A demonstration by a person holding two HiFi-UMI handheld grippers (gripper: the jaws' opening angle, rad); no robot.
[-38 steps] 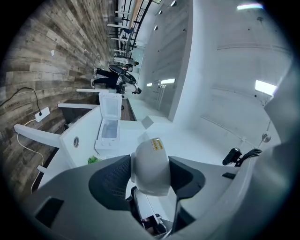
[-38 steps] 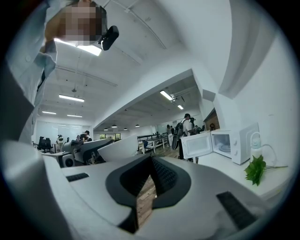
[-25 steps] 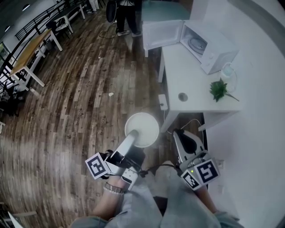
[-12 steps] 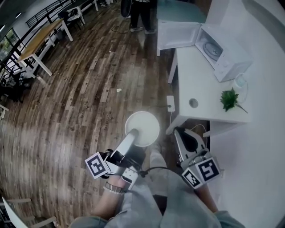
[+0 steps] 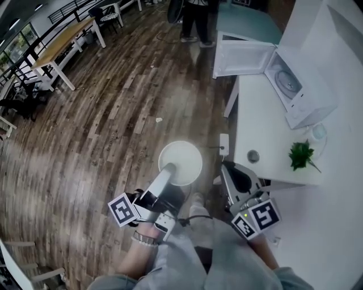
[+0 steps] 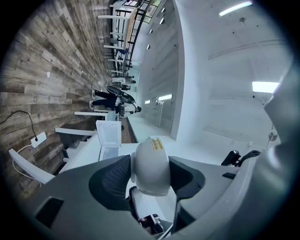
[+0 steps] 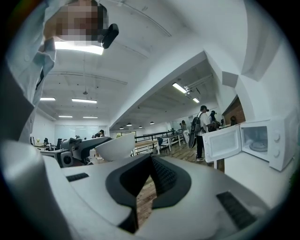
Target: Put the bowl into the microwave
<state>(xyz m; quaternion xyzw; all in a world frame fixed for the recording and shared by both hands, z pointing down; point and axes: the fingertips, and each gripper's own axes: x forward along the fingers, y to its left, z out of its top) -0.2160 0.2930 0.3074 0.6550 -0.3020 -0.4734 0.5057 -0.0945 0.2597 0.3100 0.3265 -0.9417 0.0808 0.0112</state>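
White bowl (image 5: 180, 163) is up in the air over the wooden floor (image 5: 102, 130), just off the near end of the white table (image 5: 266, 122), held by its rim in the left gripper (image 5: 169, 170). In the left gripper view the jaws are clamped on the bowl wall, with the base and a small sticker (image 6: 156, 144) facing the camera. The mouth faces up toward the head camera. The bowl is round, so it has no long axis, and the right gripper view shows it side-on with the rim tipped slightly up. Right gripper (image 5: 229, 167) sits just beside it on the table side, jaws closed together with nothing between them, pointing about level toward the table. Microwave (image 5: 300, 93) is at the far end of the table, well apart from the bowl. Its door (image 5: 241, 55) is swung wide open over the floor side and a turntable plate (image 5: 288, 82) shows inside. On the table between bowl and microwave are a cable hole (image 5: 253, 156) and a small plant (image 5: 300, 154) near the wall (image 5: 334, 215); the rest of the top is bare. A power strip (image 5: 224, 144) lies on the floor by the table edge. Wide open plank floor lies left of the bowl, with long tables (image 5: 62, 45) far left. A person (image 5: 195, 17) stands beyond the open door.
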